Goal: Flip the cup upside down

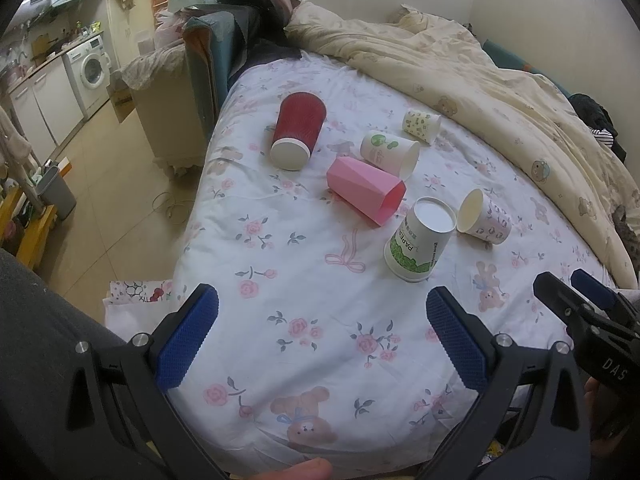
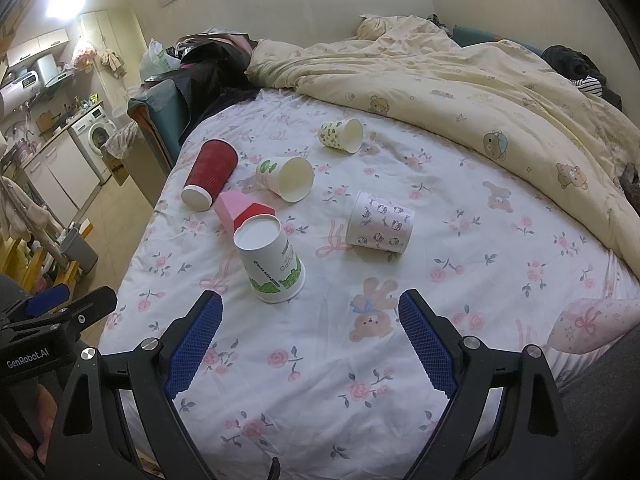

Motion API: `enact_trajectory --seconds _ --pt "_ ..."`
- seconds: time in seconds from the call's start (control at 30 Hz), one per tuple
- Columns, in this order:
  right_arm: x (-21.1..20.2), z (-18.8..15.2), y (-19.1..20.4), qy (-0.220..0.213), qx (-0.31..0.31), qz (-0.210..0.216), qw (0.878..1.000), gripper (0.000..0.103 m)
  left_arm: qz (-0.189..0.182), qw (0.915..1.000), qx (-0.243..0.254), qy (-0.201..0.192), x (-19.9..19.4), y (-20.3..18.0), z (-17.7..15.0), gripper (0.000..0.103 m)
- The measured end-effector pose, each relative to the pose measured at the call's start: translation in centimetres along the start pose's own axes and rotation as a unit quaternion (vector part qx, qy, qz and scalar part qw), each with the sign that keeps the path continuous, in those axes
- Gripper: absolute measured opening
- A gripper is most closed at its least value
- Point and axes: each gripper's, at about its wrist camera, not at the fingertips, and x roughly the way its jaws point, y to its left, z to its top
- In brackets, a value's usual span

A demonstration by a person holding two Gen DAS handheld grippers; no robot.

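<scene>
Holding both sets of jaws spread and empty over the bed (image 2: 320,420), your left gripper (image 1: 320,340) and right gripper (image 2: 312,344) hover short of the cups. Nearest, the green-printed paper cup (image 2: 272,264) already stands inverted, base up, axis vertical. Behind it the pink cup (image 1: 366,194) lies on its side, mouth toward you. Risk: the soft bedding may topple or roll any cup you nudge.
</scene>
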Motion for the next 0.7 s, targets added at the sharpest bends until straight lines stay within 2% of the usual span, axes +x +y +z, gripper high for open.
enact_trajectory --seconds 0.7 --pt "0.36 -0.16 0.12 0.003 -0.003 0.002 1.000 0.092 0.000 1.0000 -0.009 0.003 -0.04 0.02 -0.01 0.103"
